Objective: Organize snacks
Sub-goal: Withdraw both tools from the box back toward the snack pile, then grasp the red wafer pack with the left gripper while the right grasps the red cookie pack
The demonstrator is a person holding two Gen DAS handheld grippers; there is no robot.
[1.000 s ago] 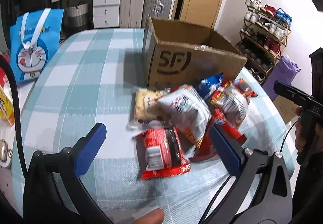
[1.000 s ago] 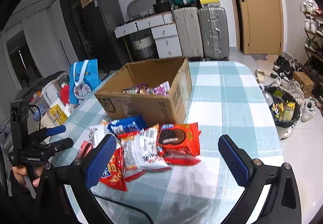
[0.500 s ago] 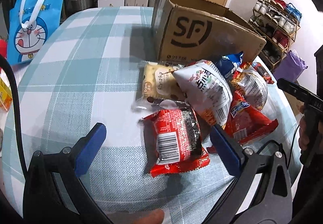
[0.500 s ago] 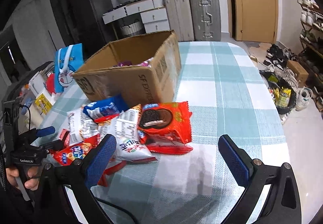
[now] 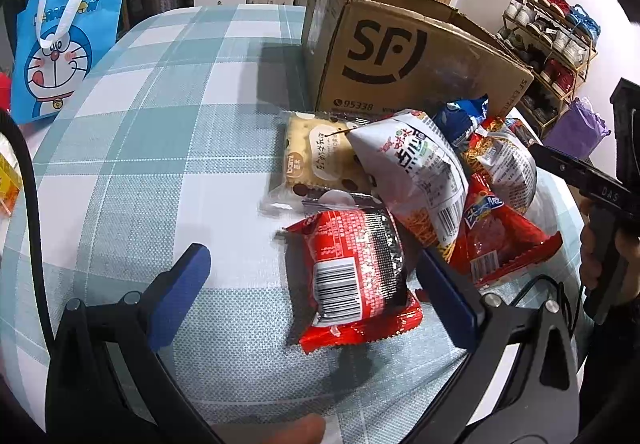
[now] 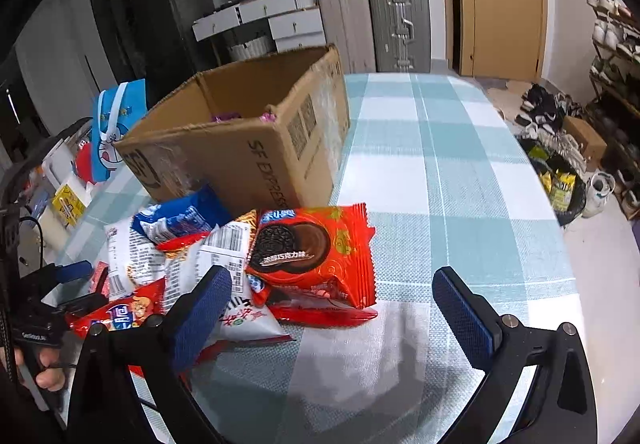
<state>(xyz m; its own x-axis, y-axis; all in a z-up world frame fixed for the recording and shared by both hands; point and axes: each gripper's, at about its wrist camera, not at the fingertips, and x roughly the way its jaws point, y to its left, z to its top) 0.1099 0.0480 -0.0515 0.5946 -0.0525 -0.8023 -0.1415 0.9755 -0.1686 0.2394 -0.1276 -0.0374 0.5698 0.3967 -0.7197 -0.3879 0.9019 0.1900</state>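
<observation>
A heap of snack packets lies on the checked tablecloth in front of an open cardboard box [image 5: 400,56] [image 6: 256,140]. In the left wrist view a red barcode packet [image 5: 352,280] lies between the fingers of my open left gripper [image 5: 316,280], with a cream biscuit pack [image 5: 320,160] and a white-and-red bag [image 5: 420,176] behind it. My right gripper [image 6: 332,304] is open too and hovers just before a red chocolate-cookie packet [image 6: 312,248]. A blue packet [image 6: 180,216] leans near the box. Purple wrappers [image 6: 228,117] show inside the box.
A blue cartoon bag [image 5: 60,44] stands at the table's left edge. Suitcases [image 6: 376,24] and drawers line the back wall, and a shoe rack [image 5: 552,40] stands beside the table. Bare tablecloth [image 6: 460,180] stretches to the right of the box.
Both grippers have moved in closer to the snack heap and lower over the table. Their fingers stay apart and nothing has been gripped.
</observation>
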